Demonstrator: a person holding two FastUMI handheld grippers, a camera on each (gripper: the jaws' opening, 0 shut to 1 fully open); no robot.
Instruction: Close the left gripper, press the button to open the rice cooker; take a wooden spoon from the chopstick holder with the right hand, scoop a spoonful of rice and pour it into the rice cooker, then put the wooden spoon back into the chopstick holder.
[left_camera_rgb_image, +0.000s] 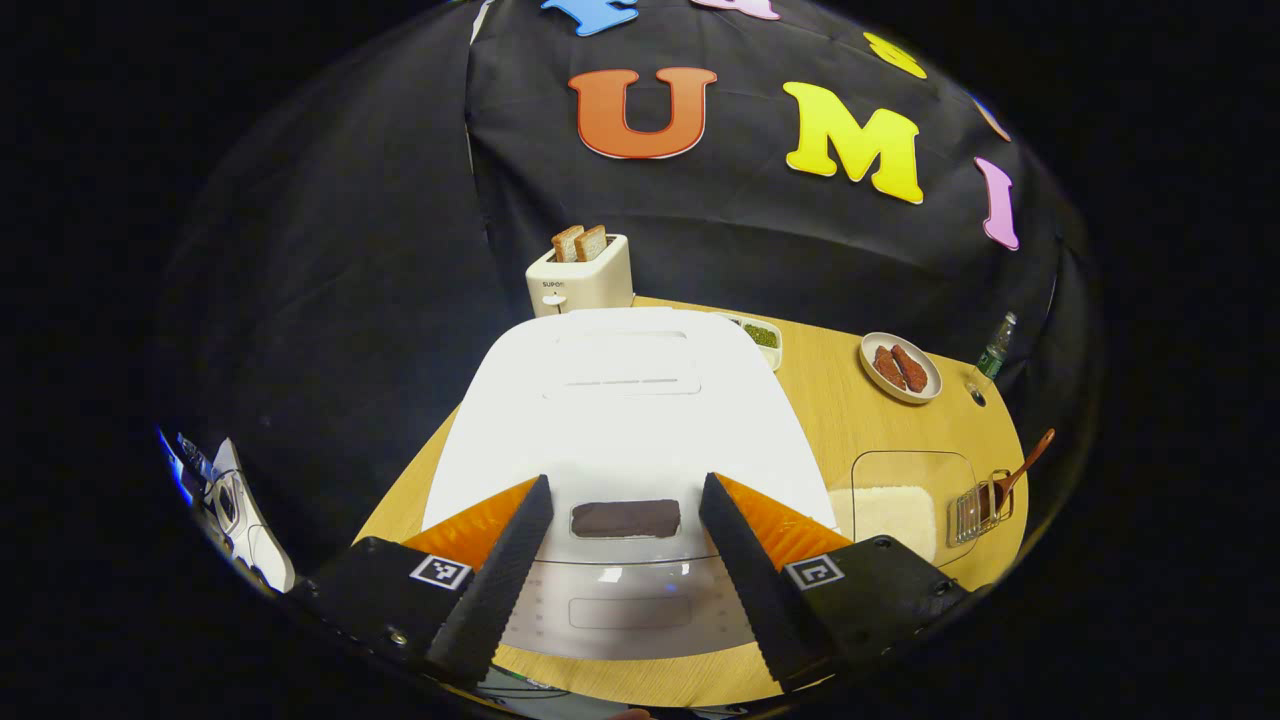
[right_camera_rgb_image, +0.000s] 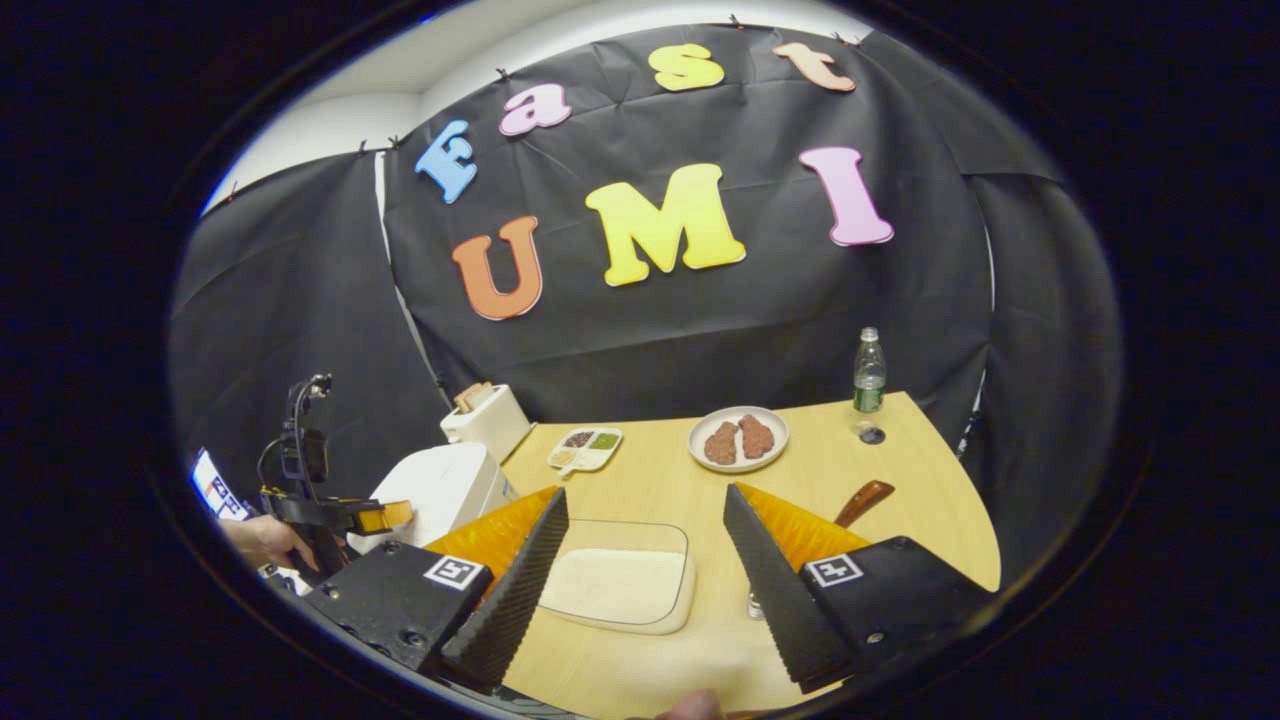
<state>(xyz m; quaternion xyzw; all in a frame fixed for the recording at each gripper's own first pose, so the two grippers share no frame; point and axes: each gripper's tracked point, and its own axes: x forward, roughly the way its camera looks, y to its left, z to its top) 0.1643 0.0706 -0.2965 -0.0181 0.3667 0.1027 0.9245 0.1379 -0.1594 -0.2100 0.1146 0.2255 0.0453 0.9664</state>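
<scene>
The left tool (left_camera_rgb_image: 625, 530) hovers spread over the rice cooker (left_camera_rgb_image: 620, 420), straddling its dark button (left_camera_rgb_image: 626, 518). Left spread, the fingers may miss it. The right tool (right_camera_rgb_image: 645, 545), also spread, hangs above the rice tray (right_camera_rgb_image: 618, 585); the wooden spoon (right_camera_rgb_image: 864, 500) waits just beside it.

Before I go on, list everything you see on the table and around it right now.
rice cooker: 1, white, lid shut, table's left end
toaster: 1, cream, two bread slices, behind the cooker
rice container: 1, clear, white rice, front middle
wooden spoon: 1, brown, standing in the holder
chopstick holder: 1, wire, right of the container
seasoning tray: 1, white, compartments, mid-table
plate: 1, pale, two brown pieces
bottle: 1, clear, green label, far right corner
table: 1, light wood
left gripper: open, over the cooker's front
right gripper: open, above the container
</scene>
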